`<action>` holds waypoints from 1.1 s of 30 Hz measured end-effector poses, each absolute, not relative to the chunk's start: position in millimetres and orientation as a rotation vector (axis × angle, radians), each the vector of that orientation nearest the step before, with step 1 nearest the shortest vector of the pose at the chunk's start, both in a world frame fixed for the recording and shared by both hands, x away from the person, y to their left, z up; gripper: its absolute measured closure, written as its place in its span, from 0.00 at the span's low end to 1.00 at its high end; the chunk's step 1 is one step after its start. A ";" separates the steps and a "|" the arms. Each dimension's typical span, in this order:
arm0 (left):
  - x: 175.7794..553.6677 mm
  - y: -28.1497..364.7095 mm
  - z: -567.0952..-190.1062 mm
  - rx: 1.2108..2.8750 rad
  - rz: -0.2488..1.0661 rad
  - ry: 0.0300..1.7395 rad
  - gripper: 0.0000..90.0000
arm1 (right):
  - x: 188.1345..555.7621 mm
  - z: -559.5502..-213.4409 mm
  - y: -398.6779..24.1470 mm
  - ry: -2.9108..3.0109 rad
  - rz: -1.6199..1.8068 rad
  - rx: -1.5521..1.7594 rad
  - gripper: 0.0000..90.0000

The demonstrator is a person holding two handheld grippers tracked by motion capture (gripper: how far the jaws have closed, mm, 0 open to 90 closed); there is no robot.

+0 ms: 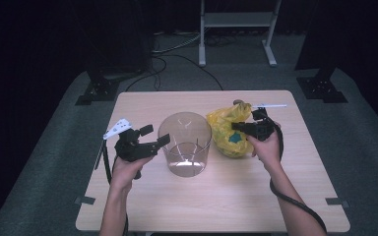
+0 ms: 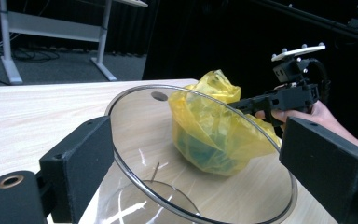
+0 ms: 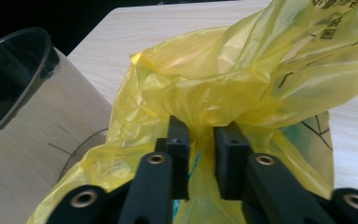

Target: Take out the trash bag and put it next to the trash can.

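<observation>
The right gripper (image 3: 200, 154) has its jaws a little apart, with a fold of the yellow bag (image 3: 242, 79) between them. The left gripper (image 2: 186, 163) is spread wide around the clear tub (image 2: 135, 140), beside the bag.

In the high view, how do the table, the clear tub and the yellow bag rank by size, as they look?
1. Table, by far the largest.
2. Clear tub.
3. Yellow bag, which looks only slightly smaller than the tub. The right gripper covers part of it, so that ranking is unsure.
</observation>
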State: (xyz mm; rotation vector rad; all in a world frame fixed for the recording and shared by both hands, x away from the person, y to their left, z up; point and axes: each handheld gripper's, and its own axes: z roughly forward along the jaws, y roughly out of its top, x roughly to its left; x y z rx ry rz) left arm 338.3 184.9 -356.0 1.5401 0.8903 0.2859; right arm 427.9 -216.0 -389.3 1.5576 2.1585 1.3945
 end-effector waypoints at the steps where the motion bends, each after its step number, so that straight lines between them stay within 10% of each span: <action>1: 338.2 184.8 -355.7 1.539 0.288 0.890 0.10 | 427.6 -389.8 -216.0 2.160 1.407 1.552 0.81; 13: 338.9 183.7 -357.0 1.543 0.286 0.896 0.10 | 418.2 -380.8 -217.2 2.141 1.423 1.467 0.50; 33: 338.8 181.8 -357.9 1.548 0.282 0.897 0.10 | 397.0 -374.8 -252.4 2.084 1.544 1.482 0.47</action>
